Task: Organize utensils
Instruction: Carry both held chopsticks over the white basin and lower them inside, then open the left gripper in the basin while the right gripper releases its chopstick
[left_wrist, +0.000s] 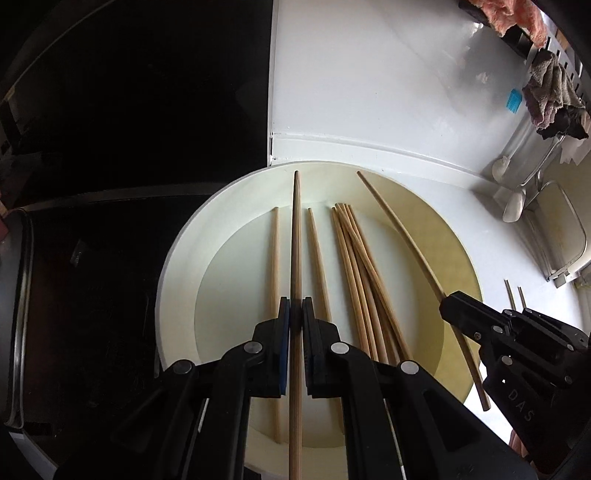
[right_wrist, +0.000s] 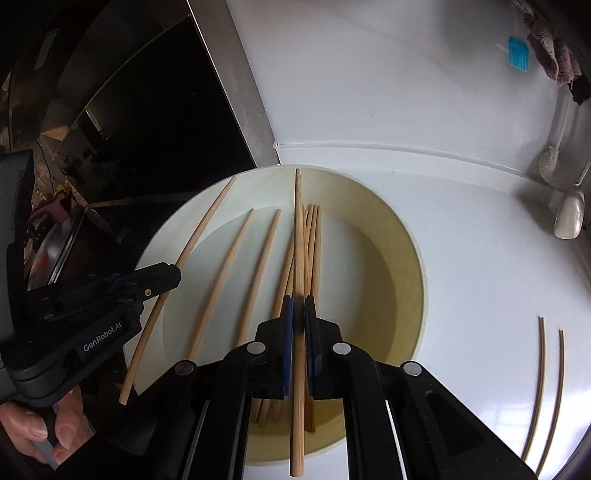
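A round cream plate (left_wrist: 173, 266) (right_wrist: 413, 258) lies on the white counter with several wooden chopsticks (left_wrist: 354, 251) (right_wrist: 314, 236) loose in it. In the left wrist view my left gripper (left_wrist: 295, 301) is shut on one chopstick (left_wrist: 296, 229) that points straight ahead over the plate. My right gripper (left_wrist: 448, 301) comes in from the right, shut on another chopstick (left_wrist: 399, 229). The right wrist view shows the right gripper (right_wrist: 298, 301) clamping its chopstick (right_wrist: 298, 221) above the pile. There the left gripper (right_wrist: 173, 275) holds its stick (right_wrist: 207, 225) over the plate's left rim.
A dark glossy cooktop (left_wrist: 129, 110) borders the plate on the left. Two more chopsticks (right_wrist: 541, 369) lie on the white counter to the right. A white spoon (right_wrist: 569, 218), a blue brush (right_wrist: 517, 55) and hanging rags (left_wrist: 550, 99) are at the far right. A person's hand (right_wrist: 33, 428) grips the left tool.
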